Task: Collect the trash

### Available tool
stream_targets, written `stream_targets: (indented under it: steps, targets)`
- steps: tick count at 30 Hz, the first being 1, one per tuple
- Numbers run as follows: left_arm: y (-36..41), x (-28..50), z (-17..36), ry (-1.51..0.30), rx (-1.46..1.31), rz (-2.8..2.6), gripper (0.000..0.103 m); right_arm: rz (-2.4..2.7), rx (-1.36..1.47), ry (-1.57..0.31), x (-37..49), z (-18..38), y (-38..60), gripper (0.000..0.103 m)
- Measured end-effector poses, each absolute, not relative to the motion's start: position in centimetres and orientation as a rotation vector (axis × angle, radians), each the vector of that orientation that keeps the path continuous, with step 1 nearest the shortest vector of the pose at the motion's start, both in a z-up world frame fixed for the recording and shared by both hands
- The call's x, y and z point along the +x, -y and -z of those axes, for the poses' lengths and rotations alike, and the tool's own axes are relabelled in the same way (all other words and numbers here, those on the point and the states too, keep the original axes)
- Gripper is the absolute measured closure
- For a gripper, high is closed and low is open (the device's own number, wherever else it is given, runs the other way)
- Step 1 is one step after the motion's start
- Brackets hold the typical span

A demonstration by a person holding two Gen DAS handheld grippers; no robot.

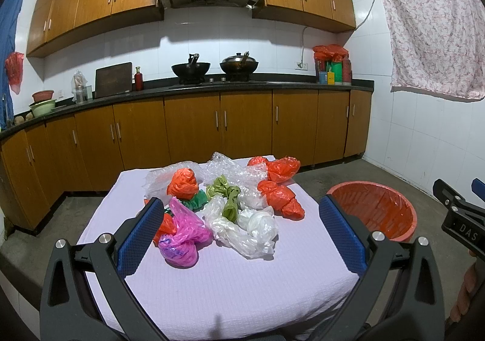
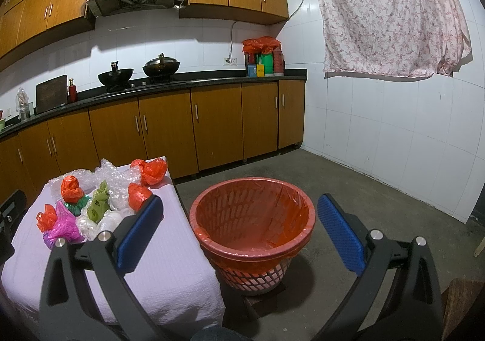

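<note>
Left gripper (image 1: 239, 229): fingers spread wide, nothing between them, held above the near part of the table (image 1: 212, 295) and aimed at the pile. Right gripper (image 2: 239, 229): likewise spread wide and empty, held above the floor with the waste basket (image 2: 212, 253) ahead between its blue pads.

Nearest the left gripper lie a pink bag (image 1: 182, 235) and a crumpled clear bag (image 1: 242, 232). Beyond them sit a green bag (image 1: 229, 195), several orange bags (image 1: 182, 183) and bubble wrap (image 1: 230, 171) at the far edge. All of it rests on the lilac cloth, bunched together in the table's middle and far half.

The waste basket stands on the floor just beside the table's right side, fitted with an orange liner. Its interior shows liner only (no trash visible inside).

Assessment: collection appears not yet begun. Every visible piece remains on the table; the whole pile is left to transfer.
</note>
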State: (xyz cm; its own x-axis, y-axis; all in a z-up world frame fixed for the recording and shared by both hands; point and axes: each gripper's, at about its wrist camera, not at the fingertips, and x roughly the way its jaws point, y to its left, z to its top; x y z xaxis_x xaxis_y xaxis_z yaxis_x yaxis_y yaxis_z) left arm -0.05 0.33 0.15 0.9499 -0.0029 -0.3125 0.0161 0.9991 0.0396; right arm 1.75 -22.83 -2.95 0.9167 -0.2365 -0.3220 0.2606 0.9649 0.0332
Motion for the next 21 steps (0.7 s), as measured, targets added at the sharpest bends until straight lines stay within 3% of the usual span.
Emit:
stream_targets:
  steps: [13,21]
  targets:
    - [0.0,-0.3,1.2,-0.346,0.049,-0.018,0.002,0.249,0.079,-0.35,1.8,3.6,23.3,0.004]
    - [-5.9,2.2,2.9,-0.457,-0.012,-0.122,0.002,0.202,0.114,-0.441,4.8,5.2,23.1,0.004]
